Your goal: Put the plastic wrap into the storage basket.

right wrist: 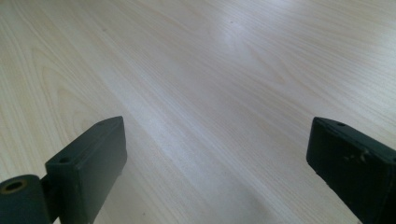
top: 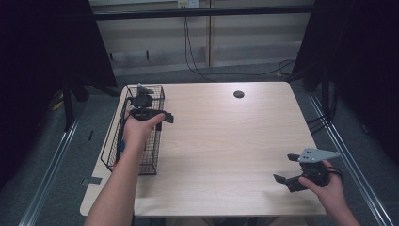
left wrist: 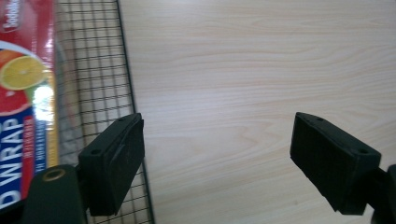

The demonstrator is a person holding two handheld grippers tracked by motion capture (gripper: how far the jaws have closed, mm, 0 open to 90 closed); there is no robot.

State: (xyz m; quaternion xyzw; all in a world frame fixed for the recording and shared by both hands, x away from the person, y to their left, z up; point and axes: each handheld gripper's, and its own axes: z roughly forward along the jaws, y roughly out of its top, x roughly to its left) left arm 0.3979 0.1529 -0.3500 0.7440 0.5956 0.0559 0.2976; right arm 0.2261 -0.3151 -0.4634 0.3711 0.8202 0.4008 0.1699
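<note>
The left tool [top: 151,112] hangs over the right rim of the wire basket [top: 113,136], its jaws spread with nothing between them. In the left gripper view the wrap box [left wrist: 21,102] lies inside the basket, just left of the left jaw and below it, its long printed face turned up, the mesh wall running between the box and the bare bench [left wrist: 261,84]. The right tool [top: 294,174] rests low over the near right of the bench, well apart from the basket, jaws spread too and empty, with plain wood ahead of them. The box looks like light cardboard: stiff along its length but likely to dent if squeezed hard on the broad faces, and its glossy print may be a little slippery. The surest hold would probably be across the narrow width near the middle, so it stays level; a grip near one end would likely let the far end tip down against the mesh.
</note>
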